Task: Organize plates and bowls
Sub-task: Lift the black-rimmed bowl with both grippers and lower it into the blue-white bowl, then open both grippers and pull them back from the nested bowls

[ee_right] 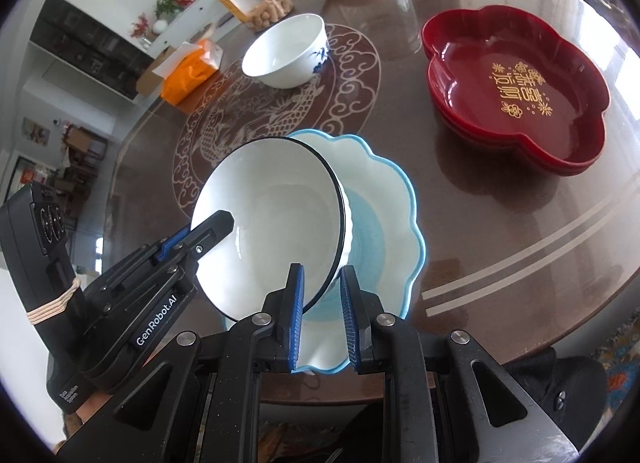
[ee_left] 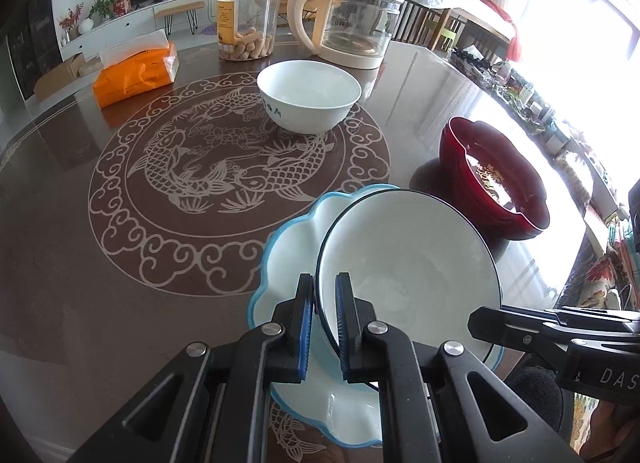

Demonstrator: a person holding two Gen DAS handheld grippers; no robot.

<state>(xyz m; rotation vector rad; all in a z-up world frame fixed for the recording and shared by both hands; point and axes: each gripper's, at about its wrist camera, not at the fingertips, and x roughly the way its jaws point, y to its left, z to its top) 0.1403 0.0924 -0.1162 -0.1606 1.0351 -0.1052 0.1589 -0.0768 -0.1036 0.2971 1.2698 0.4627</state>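
Plates and bowls sit on the brown round table point(ee_left: 80, 247) with its carp medallion point(ee_left: 236, 167), which I take as my landmark; largest first, the dark red lobed tray point(ee_right: 516, 87) lies outside the medallion on its window side, flat on the tabletop with gold characters in its well; the blue-rimmed scalloped plate point(ee_right: 384, 223) overlaps the medallion's near edge, just in front of my grippers; the black-rimmed white bowl point(ee_right: 272, 223) is tilted steeply over that plate, its lower edge down on the plate's blue centre, its mouth facing me; the blue-painted white bowl point(ee_left: 308, 99) stands upright on the medallion's far part, well apart from the others.

Beyond the medallion's far edge stand the glass kettle point(ee_left: 352, 19) and the clear jar point(ee_left: 248, 19); the orange tissue pack point(ee_left: 136, 75) lies off its far left.

My left gripper point(ee_left: 324, 327) is clenched on the black-rimmed bowl's rim, one blue pad outside the wall and one inside; my right gripper point(ee_right: 322, 315) is likewise clamped on the same rim at the opposite side, its pads straddling the wall, with the plate's edge showing beneath them.
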